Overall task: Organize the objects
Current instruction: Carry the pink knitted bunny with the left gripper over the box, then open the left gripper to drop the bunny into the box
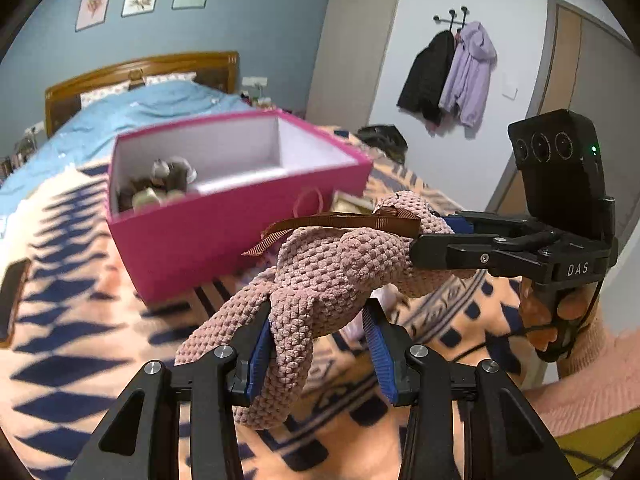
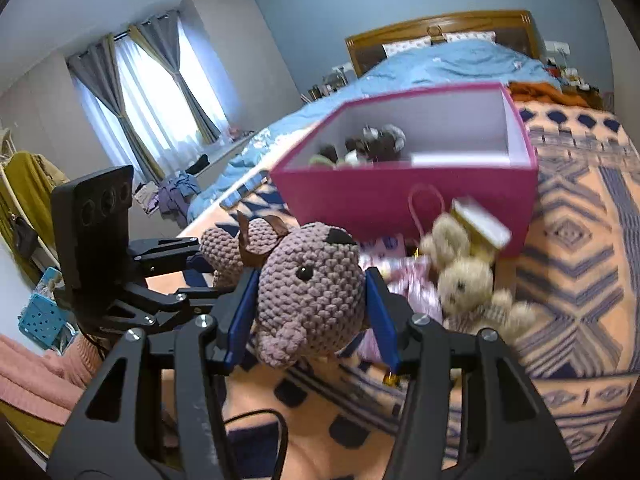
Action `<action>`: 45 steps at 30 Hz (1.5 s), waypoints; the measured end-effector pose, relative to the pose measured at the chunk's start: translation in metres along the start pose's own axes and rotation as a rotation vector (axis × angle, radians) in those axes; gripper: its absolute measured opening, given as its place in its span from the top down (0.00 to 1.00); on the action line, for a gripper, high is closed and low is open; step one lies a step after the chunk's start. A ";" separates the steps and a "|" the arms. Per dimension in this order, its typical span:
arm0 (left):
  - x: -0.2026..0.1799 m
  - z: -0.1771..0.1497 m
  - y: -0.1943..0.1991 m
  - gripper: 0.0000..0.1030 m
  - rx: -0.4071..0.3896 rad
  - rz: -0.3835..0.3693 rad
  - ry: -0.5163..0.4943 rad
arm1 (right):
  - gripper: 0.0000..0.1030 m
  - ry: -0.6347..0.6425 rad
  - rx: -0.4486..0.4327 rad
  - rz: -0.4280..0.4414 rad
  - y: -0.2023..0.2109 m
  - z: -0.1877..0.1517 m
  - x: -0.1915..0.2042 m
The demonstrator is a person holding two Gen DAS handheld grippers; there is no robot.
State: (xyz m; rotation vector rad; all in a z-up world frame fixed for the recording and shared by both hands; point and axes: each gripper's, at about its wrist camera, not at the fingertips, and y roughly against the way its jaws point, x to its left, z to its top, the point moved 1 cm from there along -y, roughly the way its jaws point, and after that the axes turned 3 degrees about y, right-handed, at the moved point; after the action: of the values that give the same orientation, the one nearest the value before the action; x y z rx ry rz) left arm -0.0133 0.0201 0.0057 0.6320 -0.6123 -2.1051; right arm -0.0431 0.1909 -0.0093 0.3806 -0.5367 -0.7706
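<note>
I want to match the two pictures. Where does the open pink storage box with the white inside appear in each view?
Left wrist view: the open pink storage box is left of centre, on the patterned orange blanket, behind the held crocheted pink toy.
Right wrist view: the box is right of centre, above the toy's head.
Shared landmark: the wooden headboard.

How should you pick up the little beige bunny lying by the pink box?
Probably by its round head, coming down from above. The beige bunny lies flat on the patterned blanket, head up and clear, while its body leans against the pink box and a small book. Both hand-held grippers, left and right, are busy holding the crocheted toy.
</note>
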 end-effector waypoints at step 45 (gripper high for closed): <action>0.122 0.129 -0.113 0.57 0.076 0.319 0.157 | 0.45 -0.069 0.056 -0.098 -0.137 0.143 -0.104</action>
State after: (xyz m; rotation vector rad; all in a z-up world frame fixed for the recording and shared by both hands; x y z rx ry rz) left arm -0.2233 0.0061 0.0069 0.6860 -0.6604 -1.7253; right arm -0.2645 0.1591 0.0031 0.4357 -0.6091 -0.8673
